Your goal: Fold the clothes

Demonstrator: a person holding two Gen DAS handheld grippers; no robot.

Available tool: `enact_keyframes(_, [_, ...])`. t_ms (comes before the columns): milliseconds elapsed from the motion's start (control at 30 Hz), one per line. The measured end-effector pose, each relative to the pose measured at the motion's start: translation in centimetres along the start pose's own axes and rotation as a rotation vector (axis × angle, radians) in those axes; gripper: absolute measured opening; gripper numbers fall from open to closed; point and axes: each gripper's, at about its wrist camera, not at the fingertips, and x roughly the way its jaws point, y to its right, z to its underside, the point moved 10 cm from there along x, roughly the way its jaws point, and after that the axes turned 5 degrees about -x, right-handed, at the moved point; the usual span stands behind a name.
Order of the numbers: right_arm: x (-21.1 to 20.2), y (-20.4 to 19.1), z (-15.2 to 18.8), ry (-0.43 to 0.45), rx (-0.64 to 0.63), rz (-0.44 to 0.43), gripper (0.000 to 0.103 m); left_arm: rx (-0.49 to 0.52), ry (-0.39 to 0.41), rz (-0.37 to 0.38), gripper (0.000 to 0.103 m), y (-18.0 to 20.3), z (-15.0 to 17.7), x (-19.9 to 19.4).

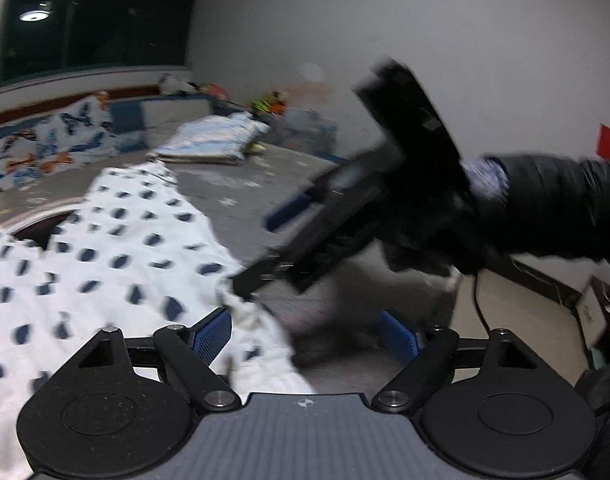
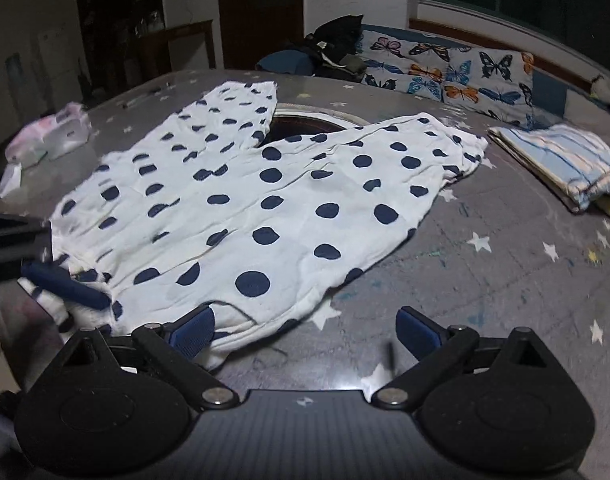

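Folding is being judged as barely begun: the polka-dot garment [image 2: 265, 200] is lying spread flat on the worktop [image 2: 505, 280] beside a folded striped cloth [image 2: 565, 164], while both grippers, left [image 1: 305, 332] and right [image 2: 305, 332], are being held with fingers open and empty at its near edge.

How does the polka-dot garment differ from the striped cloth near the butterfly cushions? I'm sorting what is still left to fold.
The polka-dot garment lies spread open in one wrinkled layer; the striped cloth is already folded into a thick stack. The polka-dot garment is white with dark blue dots; the striped cloth has pale blue stripes. The polka-dot garment covers far more surface than the striped cloth. Both rest on the same grey star-print surface.
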Motion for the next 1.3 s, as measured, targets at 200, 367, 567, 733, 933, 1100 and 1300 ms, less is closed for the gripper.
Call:
enact_keyframes(200, [0.3,-1.5,-0.4,-0.024,-0.119,0.016,0.1,0.008,-0.041,0.046,0.084,1.2,0.7,1.7])
enact_keyframes(367, [1.3,-1.8,-0.5,-0.04,-0.169,0.026,0.103,-0.002,-0.069,0.058,0.085,1.1,1.3,2.4])
enact_keyframes(567, [2.0,-1.2,-1.4,0.006,-0.173,0.099,0.103,-0.007,-0.091,0.066,0.085,1.1,1.8,3.0])
enact_keyframes(733, [2.6,-0.9,-2.3,0.103,-0.226,0.216,0.103,-0.002,-0.094,0.067,0.085,1.2,1.9,3.0])
enact_keyframes(933, [3.3,-1.0,-3.4,0.165,-0.33,0.34,0.103,0.007,-0.091,0.061,0.086,1.3,2.0,3.1])
enact_keyframes(1100, [3.3,-1.1,-3.6,0.163,-0.363,0.341,0.103,0.005,-0.086,0.064,0.088,1.3,2.0,3.1])
enact_keyframes(1300, [2.2,-1.3,-2.9,0.124,-0.345,0.285,0.103,0.0,-0.085,0.073,0.094,1.4,2.0,3.1])
